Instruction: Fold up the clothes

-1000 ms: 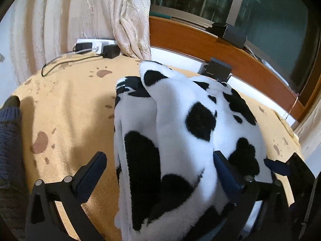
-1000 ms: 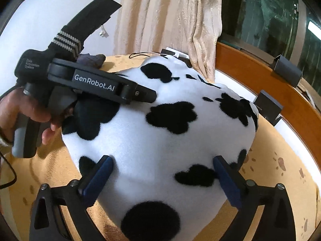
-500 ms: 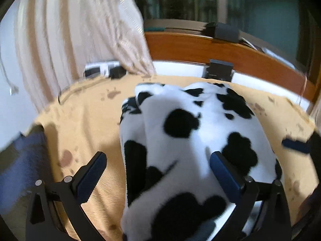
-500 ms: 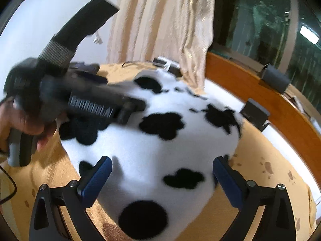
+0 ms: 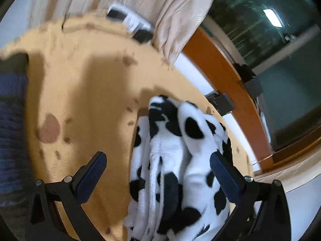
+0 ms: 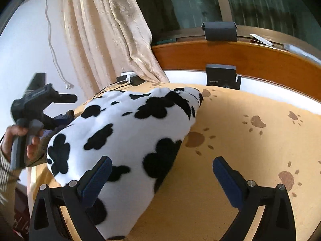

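Black-and-white fleece, one cow-patterned garment [image 6: 128,136], is lying bunched on the tan blanket [image 6: 240,140] that is covering the bed. The right gripper [image 6: 160,177] is hovering over the near end of it with its two blue-padded fingers [image 6: 227,180] standing wide apart and gripping nothing; the left finger is sitting over the fleece, the right one over bare blanket. In the left wrist view the left gripper [image 5: 158,177] is likewise spread wide, its two pads [image 5: 91,177] clamping nothing, with the folded layers of the fleece [image 5: 176,170] running up between them, nearer the right finger. That view is blurred, so finer detail is not showing.

At the far left of the right wrist view, one hand [image 6: 19,138] is gripping the handle of the left gripper, which is pointing across the far left edge of the garment, apart from it.

Brown paw prints are dotting the blanket on both sides of the garment. Beyond its far tip, one dark box [image 6: 221,76] is standing at the blanket's far edge against the orange wooden ledge [image 6: 260,58], and a second dark box [image 6: 219,31] is sitting on top of that ledge, under the dark window. One cream curtain [image 6: 108,30] is hanging at the far left, with a white and black charger block [image 6: 130,79] lying at its foot and one white cable [image 6: 52,46] dangling down the wall.
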Motion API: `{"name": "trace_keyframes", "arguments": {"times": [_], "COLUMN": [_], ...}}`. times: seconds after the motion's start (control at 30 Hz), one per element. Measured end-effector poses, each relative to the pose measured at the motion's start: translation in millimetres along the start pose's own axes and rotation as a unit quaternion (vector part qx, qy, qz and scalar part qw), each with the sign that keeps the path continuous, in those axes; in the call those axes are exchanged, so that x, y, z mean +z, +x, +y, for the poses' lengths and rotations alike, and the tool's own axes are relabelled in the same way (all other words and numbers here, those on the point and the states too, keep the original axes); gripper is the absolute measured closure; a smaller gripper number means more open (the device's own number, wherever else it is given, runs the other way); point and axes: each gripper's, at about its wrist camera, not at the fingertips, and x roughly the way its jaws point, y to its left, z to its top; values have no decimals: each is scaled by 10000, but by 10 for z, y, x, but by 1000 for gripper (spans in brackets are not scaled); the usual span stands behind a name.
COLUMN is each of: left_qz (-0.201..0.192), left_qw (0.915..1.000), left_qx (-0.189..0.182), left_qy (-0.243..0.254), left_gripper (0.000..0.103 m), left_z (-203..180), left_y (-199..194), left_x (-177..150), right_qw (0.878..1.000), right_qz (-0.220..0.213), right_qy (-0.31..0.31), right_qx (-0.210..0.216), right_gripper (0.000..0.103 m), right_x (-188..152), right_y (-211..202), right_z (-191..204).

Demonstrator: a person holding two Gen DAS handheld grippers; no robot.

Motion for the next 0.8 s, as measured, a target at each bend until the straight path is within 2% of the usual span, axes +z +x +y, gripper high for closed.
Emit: {"name": "trace_keyframes", "arguments": {"times": [0.13, 0.5, 0.6, 0.67, 0.8], "left_qz": [411, 777, 735, 568, -80], "left_qw": [9989, 9935, 9916, 9925, 9971], "left_qx": [-138, -836, -1056, -1067, -652], "left_qy": [152, -15, -158, -153, 384], "left_gripper": [0, 0, 0, 0, 0], "left_z": [-34, 75, 142, 148, -71], "left_y": [266, 502, 465, 382, 110], "left_x": [-37, 18, 6, -33, -105], "right_qw": [10000, 9987, 9980, 9983, 9996], "right_qz": [26, 95, 104, 74, 22], "right_qy": [-54, 465, 589, 559, 261], "right_qx": [77, 168, 188, 129, -110], "right_gripper": [1, 1, 1, 1, 1], "right_x": [-56, -105, -119, -107, -19], "right_y": [52, 133, 146, 130, 85], "right_z": [12, -182, -213, -203, -137]}}
